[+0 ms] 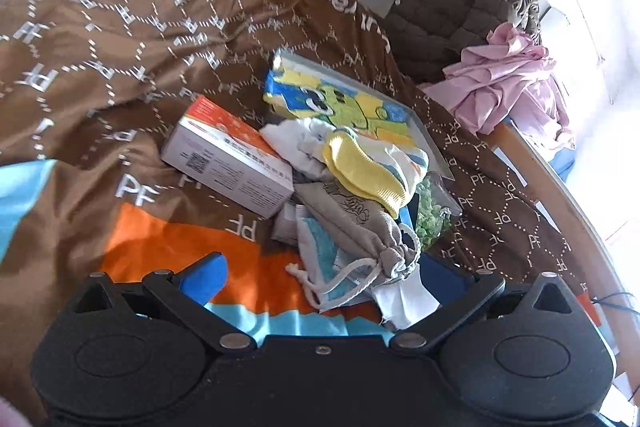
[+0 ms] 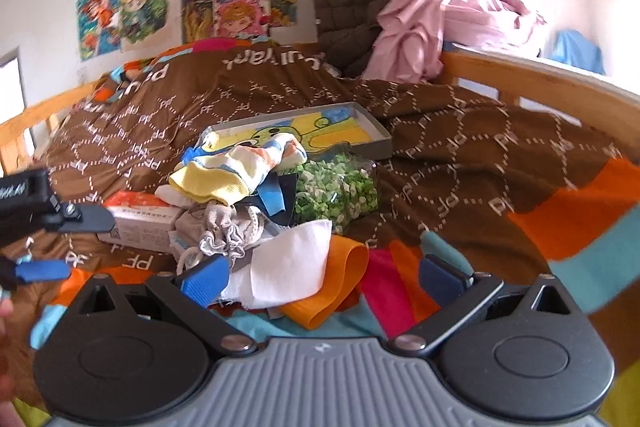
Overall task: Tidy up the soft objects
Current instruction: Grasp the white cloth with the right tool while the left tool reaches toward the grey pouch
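Grey drawstring pouch [image 1: 352, 223] sits dead ahead of the left gripper [image 1: 324, 275], jaws spread, holding nothing; yellow sock [image 1: 364, 167] tops the pile beyond.

Right wrist view: right gripper [image 2: 324, 279] also released, white cloth [image 2: 292, 263] between its fingers. Looks like pre-grasp; next: advance, then clamp.

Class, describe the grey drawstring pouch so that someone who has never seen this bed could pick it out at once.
Start at the brown quilt covering the bed, then find the heap of small things at its middle. The pouch lies at the heap's near edge, below the yellow sock and right of the box. It alone is grey, with a line drawing on it and a white cord at its gathered mouth.
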